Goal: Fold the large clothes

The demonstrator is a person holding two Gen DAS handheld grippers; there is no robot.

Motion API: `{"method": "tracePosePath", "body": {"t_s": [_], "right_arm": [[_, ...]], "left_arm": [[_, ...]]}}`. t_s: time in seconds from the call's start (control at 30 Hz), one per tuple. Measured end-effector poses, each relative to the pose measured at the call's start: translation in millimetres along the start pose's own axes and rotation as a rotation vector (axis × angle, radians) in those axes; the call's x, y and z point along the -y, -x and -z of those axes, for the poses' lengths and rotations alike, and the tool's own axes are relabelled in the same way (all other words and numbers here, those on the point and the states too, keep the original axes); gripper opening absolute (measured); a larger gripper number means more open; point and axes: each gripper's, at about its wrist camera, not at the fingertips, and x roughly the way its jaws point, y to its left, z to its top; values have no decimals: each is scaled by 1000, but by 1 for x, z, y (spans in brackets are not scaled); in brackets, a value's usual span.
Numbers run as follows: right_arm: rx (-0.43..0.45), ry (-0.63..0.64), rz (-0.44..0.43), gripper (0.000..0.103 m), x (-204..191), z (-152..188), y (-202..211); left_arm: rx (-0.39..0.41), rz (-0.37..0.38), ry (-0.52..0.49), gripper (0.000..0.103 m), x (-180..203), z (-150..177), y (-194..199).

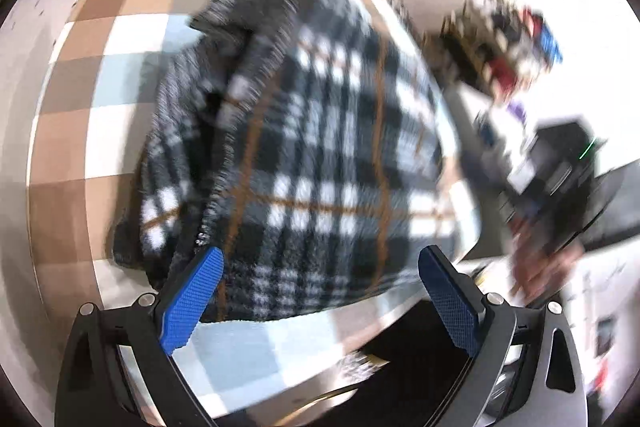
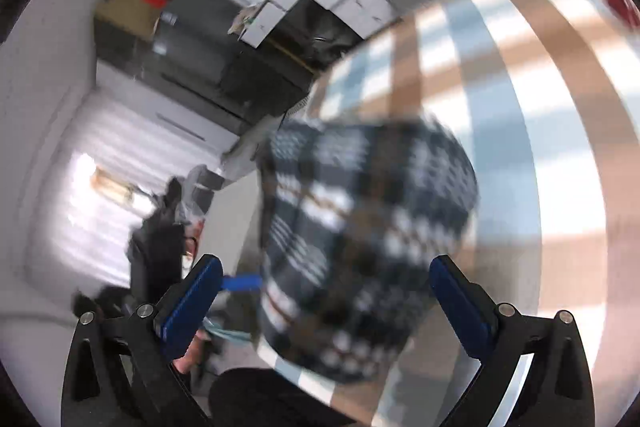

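Plaid garment lies folded into a compact bundle on the checked table.
Nearest, the left gripper (image 1: 320, 263) hovers over the garment (image 1: 312, 147), fingers wide, holding nothing; the right gripper (image 2: 326, 273) likewise gapes empty above it. Beyond the garment, bare table (image 1: 132, 27) stretches away.

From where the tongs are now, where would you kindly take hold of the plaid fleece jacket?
Probably the near hem of the plaid fleece jacket, from the table's front edge: it lies flat, closest to the open left tongs.
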Motion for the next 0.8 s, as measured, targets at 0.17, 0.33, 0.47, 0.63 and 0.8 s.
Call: {"method": "tracePosePath", "body": {"t_s": [0.17, 0.33, 0.47, 0.63, 0.8], "right_arm": [[-76, -174, -102, 103, 43, 26, -38], [-117, -87, -95, 103, 34, 21, -70], [-146, -136, -112, 103, 42, 9, -82], [-155, -143, -122, 103, 43, -1, -93], [-114, -134, -153, 94, 49, 2, -87]], "left_arm": [[28, -18, -7, 96, 18, -10, 17], [3, -287, -43, 96, 23, -23, -17], [7, -416, 34, 96, 0, -39, -34], [-52, -322, 80, 96, -17, -47, -50], [-115, -151, 186, 96, -50, -46, -58]]}}
